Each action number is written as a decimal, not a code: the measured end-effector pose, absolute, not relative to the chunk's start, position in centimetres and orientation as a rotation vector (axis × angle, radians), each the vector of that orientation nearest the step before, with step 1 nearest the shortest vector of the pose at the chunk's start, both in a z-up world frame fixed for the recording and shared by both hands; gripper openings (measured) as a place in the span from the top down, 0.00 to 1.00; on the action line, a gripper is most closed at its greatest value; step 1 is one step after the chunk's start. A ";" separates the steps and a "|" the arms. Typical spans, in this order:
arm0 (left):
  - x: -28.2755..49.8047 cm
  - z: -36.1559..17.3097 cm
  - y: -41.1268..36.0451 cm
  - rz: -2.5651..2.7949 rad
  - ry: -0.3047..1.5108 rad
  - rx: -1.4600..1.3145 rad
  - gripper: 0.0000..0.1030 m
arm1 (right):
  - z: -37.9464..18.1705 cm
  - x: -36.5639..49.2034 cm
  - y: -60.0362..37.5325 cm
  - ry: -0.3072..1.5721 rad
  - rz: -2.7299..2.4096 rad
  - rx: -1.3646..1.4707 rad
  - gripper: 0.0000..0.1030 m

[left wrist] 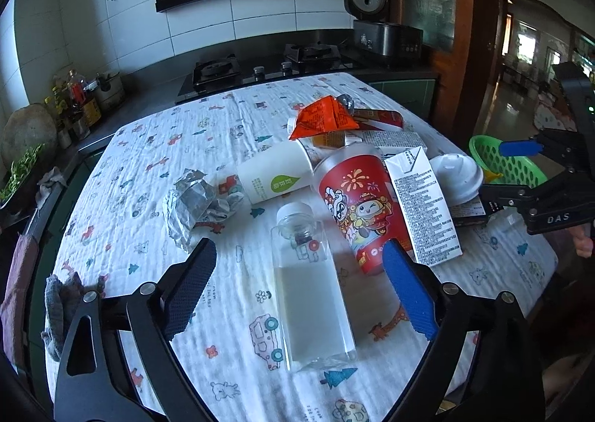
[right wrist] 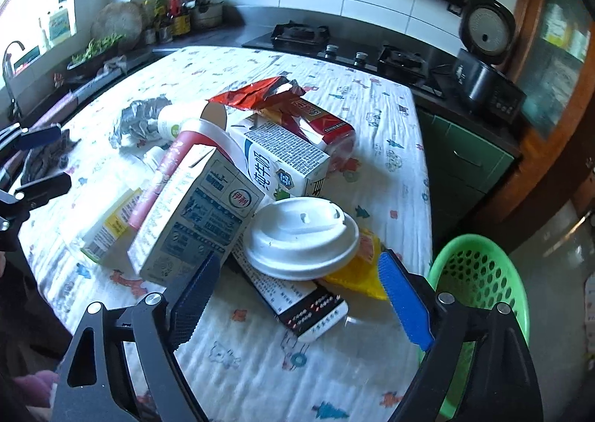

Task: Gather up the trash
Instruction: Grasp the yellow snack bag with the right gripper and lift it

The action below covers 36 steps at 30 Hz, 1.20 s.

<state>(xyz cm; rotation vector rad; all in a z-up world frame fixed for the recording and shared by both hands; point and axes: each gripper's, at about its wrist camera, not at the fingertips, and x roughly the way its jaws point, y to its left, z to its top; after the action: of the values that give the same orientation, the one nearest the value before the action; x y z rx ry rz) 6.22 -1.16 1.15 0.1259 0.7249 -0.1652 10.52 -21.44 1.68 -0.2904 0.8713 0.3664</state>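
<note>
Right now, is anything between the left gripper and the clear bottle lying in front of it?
Nothing visible. The left gripper is open with the clear bottle lying directly between its fingers, not yet gripped. The red cup lies close beside the bottle, next to the blue finger, so it may get nudged.

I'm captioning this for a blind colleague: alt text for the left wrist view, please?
The open left gripper hovers over a clear plastic bottle lying on a cartoon-print tablecloth, with a red cup, cartons and wrappers heaped behind.
</note>
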 end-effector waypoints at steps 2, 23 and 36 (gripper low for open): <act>6.5 1.1 -1.5 -0.181 0.733 0.128 0.16 | 1.2 11.5 -21.1 0.884 0.391 -0.317 0.20; 9.2 0.1 -6.5 -0.413 0.825 0.108 0.29 | -1.3 14.7 -20.7 0.935 0.474 -0.353 0.34; 12.7 -1.4 -9.7 -0.467 0.915 0.089 0.36 | 1.9 12.1 -22.3 0.840 0.450 -0.288 0.38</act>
<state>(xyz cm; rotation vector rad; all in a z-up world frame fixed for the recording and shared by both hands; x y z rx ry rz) 12.68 -9.67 -1.44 0.0888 0.9147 -0.4672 12.14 -22.32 1.85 -0.2884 0.8400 0.4496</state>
